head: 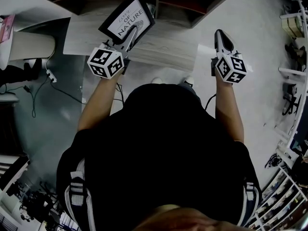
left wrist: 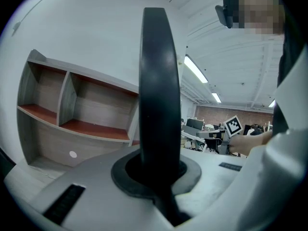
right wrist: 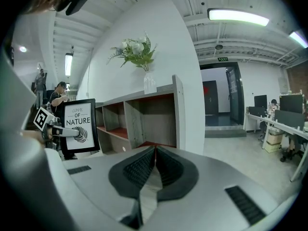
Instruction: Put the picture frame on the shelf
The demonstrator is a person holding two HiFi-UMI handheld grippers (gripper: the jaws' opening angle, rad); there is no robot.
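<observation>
The picture frame is black, with a white print reading "LOVE OF NATURE". My left gripper is shut on its lower edge and holds it in the air in front of the shelf. In the left gripper view the frame stands edge-on between the jaws, with the shelf's red-floored compartments to the left. My right gripper is shut with nothing in it, off to the right of the frame. The right gripper view shows its ribbed pads pressed together, the held frame at the left and the shelf behind.
A pale wooden board of the shelf unit lies under both grippers. A glass vase with flowers stands on the shelf top. Cables trail on the floor at the left. Office desks and chairs stand far right.
</observation>
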